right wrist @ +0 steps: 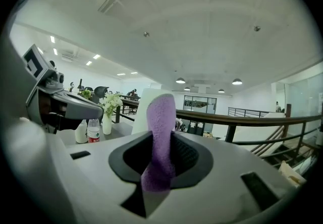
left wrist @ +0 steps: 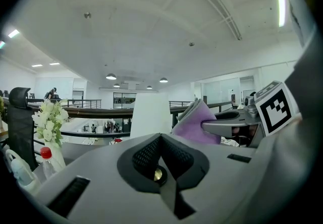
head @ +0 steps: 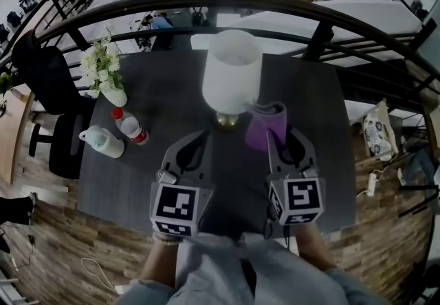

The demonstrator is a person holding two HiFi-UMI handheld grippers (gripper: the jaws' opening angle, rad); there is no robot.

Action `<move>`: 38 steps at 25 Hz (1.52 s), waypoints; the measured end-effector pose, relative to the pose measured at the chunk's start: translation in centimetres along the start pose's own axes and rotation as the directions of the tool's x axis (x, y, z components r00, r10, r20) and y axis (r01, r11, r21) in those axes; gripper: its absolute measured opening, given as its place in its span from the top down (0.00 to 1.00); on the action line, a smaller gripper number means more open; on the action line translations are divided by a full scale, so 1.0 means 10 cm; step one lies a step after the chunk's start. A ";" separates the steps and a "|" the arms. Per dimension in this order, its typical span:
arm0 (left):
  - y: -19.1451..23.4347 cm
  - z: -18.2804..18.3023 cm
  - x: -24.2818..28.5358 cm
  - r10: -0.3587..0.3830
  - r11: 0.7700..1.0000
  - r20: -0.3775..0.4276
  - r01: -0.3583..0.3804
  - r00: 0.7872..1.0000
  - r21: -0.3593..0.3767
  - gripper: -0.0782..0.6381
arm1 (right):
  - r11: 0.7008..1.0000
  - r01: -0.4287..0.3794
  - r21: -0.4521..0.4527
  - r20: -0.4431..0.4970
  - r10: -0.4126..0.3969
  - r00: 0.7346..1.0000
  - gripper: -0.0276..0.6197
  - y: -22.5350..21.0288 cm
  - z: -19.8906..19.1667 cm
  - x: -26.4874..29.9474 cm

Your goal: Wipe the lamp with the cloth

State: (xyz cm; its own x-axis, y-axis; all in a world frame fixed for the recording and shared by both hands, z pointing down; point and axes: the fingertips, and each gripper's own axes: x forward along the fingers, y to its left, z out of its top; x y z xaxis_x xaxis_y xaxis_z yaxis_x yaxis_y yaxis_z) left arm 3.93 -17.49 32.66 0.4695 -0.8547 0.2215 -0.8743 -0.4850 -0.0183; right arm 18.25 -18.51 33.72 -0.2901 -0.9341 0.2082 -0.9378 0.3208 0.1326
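A lamp with a white shade (head: 232,71) and a brass base (head: 227,119) stands mid-table. My right gripper (head: 282,133) is shut on a folded purple cloth (head: 265,123), which stands up just right of the lamp base. In the right gripper view the cloth (right wrist: 159,140) rises between the jaws in front of the shade (right wrist: 143,108). My left gripper (head: 197,140) hangs below and left of the base, shut, with nothing between its jaws. The left gripper view shows the shade (left wrist: 150,115) ahead and the cloth (left wrist: 199,123) to its right.
On the dark table (head: 158,180), a vase of white flowers (head: 103,71), a red-capped bottle (head: 130,126) and a white jug (head: 103,141) stand at the left. An office chair (head: 51,97) sits beyond the left edge. A curved black railing (head: 289,9) runs behind.
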 end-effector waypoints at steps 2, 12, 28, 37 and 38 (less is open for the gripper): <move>0.01 0.00 0.00 0.000 1.000 -0.001 0.000 1.000 0.000 0.88 | 1.000 0.000 0.000 0.001 0.000 1.000 0.81 0.01 0.01 0.00; 0.06 0.00 -0.05 0.016 1.000 -0.002 -0.016 1.000 -0.003 0.88 | 1.000 -0.001 -0.016 -0.009 0.001 1.000 0.81 0.03 -0.02 0.01; 0.09 0.03 -0.11 0.033 0.999 0.004 -0.033 0.999 0.002 0.88 | 1.000 -0.014 -0.009 -0.033 0.014 0.999 0.81 0.08 -0.05 0.00; 0.10 0.04 -0.13 0.031 1.000 0.012 -0.031 0.999 0.006 0.88 | 1.000 -0.020 -0.017 -0.040 0.019 0.999 0.81 0.11 -0.04 0.01; 0.10 0.04 -0.13 0.030 1.000 0.014 -0.030 0.999 0.007 0.88 | 1.000 -0.019 -0.018 -0.038 0.019 0.999 0.81 0.11 -0.04 0.01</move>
